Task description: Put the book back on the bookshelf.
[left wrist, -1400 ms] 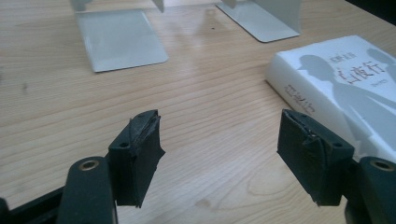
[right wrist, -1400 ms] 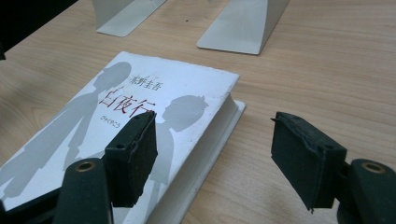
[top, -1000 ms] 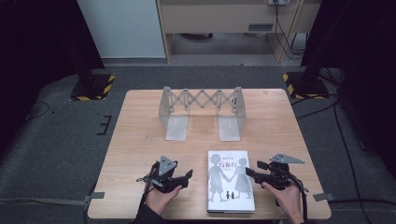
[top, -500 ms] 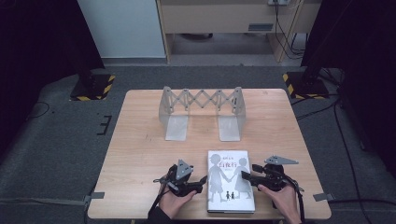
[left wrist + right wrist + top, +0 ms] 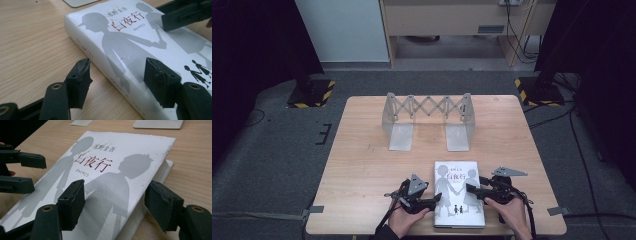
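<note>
High view adds a bookend rack (image 5: 427,120) (beyond the book (image 5: 459,200)).

Book (image 5: 112,177) cover, white w/ grey silhouettes: author line in small black characters 東野圭吾 at top; below it the title 白夜行 in large red characters; under that a tiny kana line, too small to read for certain.

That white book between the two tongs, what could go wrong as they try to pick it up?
The book lies flat on the table, so a pad may scrape the wood or slide off the spine. The left tongs have been closing, one pad over the cover. The right tongs may lift only the cover.
</note>
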Demonstrator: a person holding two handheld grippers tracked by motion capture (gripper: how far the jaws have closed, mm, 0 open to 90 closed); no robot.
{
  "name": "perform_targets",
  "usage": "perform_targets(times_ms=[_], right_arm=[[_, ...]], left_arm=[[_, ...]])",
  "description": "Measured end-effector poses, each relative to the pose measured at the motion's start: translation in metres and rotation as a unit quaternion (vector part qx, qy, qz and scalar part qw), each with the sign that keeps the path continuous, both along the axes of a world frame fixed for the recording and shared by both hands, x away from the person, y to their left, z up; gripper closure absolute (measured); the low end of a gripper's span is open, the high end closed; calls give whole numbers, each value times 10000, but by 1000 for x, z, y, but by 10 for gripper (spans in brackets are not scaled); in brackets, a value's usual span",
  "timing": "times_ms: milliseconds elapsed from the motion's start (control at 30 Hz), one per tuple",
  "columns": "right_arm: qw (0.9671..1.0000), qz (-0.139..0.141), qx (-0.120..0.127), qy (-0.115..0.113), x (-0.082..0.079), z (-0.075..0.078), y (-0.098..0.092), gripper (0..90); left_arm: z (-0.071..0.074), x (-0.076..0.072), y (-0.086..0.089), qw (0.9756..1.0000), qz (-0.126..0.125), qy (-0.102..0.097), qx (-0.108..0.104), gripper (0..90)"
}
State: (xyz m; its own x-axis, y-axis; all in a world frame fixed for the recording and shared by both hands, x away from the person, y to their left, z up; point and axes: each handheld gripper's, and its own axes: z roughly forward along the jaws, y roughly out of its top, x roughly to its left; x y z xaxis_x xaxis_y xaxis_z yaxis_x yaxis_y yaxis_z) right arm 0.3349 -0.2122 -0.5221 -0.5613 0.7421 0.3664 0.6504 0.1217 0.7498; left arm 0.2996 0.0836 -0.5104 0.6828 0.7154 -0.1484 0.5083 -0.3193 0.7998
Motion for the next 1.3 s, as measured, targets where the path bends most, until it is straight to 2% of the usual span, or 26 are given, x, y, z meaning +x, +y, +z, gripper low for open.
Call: perform_targets(times_ms=[100, 167, 300, 400, 533, 667, 733, 1000, 1100, 1300], right_arm=[[10000, -23, -16, 5, 0, 2, 0, 339], [9999, -71, -11, -119, 0, 6, -1, 364], [9991, -135, 228, -320, 1, 14, -2, 363], [9987, -152, 274, -409, 2, 17, 0, 362], [9970, -135, 590, -483, 2, 21, 3, 360], [9970, -69, 590, -504, 2, 21, 5, 361], [9972, 6, 660, -343, 1, 21, 6, 370], [9970, 130, 705, -284, 0, 19, 8, 380], [9969, 218, 746, -133, 3, 17, 11, 388], [9978, 223, 632, -4, 5, 15, 12, 421]], left_arm=[[0, -1, -4, 10000, -33, -53, -10, 392], [0, -1, -4, 10000, -53, -66, -31, 398], [0, 0, -4, 9999, -28, -43, -100, 396], [1, 0, -3, 9999, -40, -63, -96, 391], [1, 1, -1, 9999, -22, -45, -145, 366], [0, 1, -1, 9999, -18, -58, -153, 356], [0, 1, 0, 9999, -15, -79, -139, 344], [-3, 4, 1, 9997, 38, -39, -226, 280], [-3, 4, 2, 9998, 38, -37, -214, 259], [-5, 6, 3, 9997, 44, -8, -259, 239]])
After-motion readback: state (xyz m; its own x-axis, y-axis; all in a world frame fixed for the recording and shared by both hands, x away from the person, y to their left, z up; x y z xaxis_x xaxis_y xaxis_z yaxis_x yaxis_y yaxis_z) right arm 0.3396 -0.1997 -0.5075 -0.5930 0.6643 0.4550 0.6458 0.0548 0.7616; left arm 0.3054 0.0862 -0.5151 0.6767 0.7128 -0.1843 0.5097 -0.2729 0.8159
